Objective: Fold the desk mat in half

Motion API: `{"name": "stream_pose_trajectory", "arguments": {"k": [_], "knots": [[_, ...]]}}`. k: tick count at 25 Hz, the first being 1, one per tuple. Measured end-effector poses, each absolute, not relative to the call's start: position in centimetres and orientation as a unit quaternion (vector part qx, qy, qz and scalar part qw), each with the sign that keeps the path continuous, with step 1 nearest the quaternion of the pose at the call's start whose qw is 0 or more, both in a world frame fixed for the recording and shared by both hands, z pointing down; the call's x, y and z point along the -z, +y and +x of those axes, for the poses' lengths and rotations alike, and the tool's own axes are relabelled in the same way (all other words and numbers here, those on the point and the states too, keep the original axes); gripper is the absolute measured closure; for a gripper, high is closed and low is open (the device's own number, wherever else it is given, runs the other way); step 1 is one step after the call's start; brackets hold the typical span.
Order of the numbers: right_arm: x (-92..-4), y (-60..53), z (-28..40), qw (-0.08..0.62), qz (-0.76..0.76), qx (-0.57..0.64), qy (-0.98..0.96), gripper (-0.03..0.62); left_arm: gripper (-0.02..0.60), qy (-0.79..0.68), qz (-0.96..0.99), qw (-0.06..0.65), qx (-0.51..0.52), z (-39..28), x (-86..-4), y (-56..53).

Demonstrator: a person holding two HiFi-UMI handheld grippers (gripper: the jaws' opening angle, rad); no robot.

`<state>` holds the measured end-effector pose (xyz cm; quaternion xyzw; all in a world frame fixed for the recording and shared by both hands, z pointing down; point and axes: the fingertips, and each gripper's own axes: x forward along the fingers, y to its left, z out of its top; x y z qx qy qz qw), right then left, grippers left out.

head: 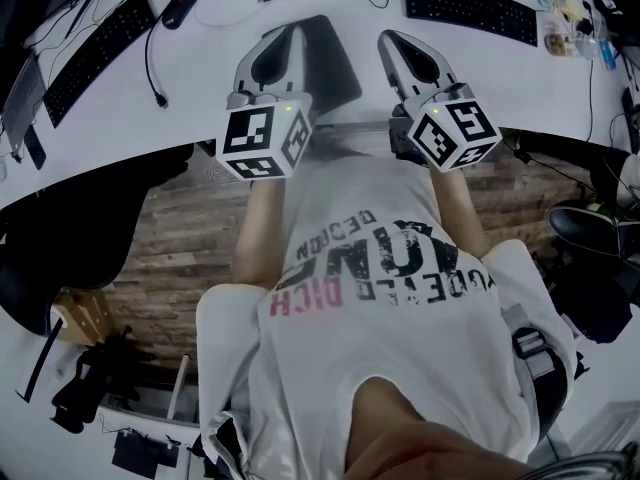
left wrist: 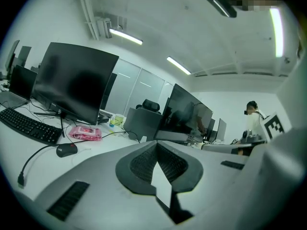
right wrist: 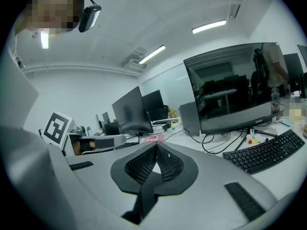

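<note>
Hovering empty, the left gripper (left wrist: 156, 143) and right gripper (right wrist: 156, 146) were both closed. The dark desk mat (head: 325, 63) lay at twelve o'clock between them, probably thin and floppy; its near corners looked best for gripping.

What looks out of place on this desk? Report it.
Nothing stands out. The dark grey desk mat lies on the white desk; the left gripper and right gripper are shut and empty.

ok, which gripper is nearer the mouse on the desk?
Left. The mouse lies ahead and to the left of the left gripper; the right gripper sits farther right, across the desk mat.
</note>
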<state>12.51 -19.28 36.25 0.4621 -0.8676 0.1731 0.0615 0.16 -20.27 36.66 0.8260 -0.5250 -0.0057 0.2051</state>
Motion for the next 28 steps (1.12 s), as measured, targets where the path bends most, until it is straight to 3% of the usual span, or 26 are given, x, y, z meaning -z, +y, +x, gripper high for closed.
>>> {"name": "stream_pose_trajectory", "arguments": {"k": [15, 28], "knots": [[-32.6, -17.3, 8.3, 0.02, 0.483, -0.142, -0.864, 0.595, 0.58, -0.525, 0.833, 0.171, 0.043, -5.1, -32.0, -17.2], [-31.5, -13.9, 7.2, 0.005, 0.486, -0.143, -0.862, 0.595, 0.58, -0.528, 0.827, 0.184, 0.058, -7.7, -31.8, -13.3]]}}
